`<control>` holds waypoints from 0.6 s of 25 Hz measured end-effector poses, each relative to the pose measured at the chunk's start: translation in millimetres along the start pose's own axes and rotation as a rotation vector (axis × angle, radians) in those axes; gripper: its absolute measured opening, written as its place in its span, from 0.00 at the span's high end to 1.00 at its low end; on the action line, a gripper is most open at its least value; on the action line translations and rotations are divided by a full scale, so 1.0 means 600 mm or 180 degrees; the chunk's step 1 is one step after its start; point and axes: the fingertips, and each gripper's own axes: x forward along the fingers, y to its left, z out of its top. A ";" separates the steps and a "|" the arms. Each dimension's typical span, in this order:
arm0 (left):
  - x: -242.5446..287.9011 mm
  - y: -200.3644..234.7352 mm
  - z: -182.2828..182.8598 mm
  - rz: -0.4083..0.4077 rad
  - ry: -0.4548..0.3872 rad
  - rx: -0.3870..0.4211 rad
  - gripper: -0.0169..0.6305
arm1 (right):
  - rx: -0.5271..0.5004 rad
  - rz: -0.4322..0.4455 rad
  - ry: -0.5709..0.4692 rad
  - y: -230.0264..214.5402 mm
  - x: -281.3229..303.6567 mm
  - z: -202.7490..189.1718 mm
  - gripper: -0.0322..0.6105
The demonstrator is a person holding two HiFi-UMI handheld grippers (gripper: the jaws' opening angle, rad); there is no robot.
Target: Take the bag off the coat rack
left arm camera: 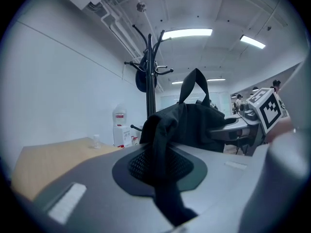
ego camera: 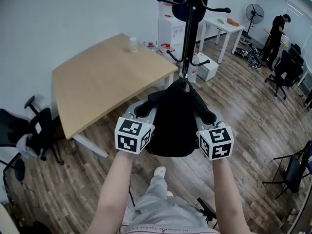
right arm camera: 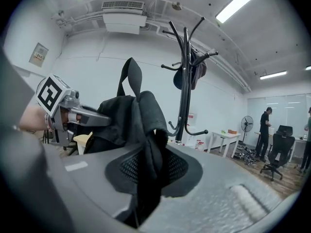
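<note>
Both jaws are pinched nearly closed on cloth: my left gripper [ego camera: 141, 111] and right gripper [ego camera: 209, 117] hold the bag [ego camera: 175, 123] between them. Its strap looks clear of the coat rack [ego camera: 191, 28] just beyond. Next I pull back, keeping both grips.

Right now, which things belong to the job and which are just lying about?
In the job: black bag, coat rack, left gripper and right gripper gripping the bag.
Lying about: wooden table, bottle, fan, office chair.

Black bag [ego camera: 170, 126] beside coat rack [ego camera: 190, 33]
</note>
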 end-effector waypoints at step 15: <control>-0.119 0.076 0.080 0.0410 -0.0143 0.0059 0.87 | -0.0271 0.0355 -0.0364 0.093 0.018 0.121 0.86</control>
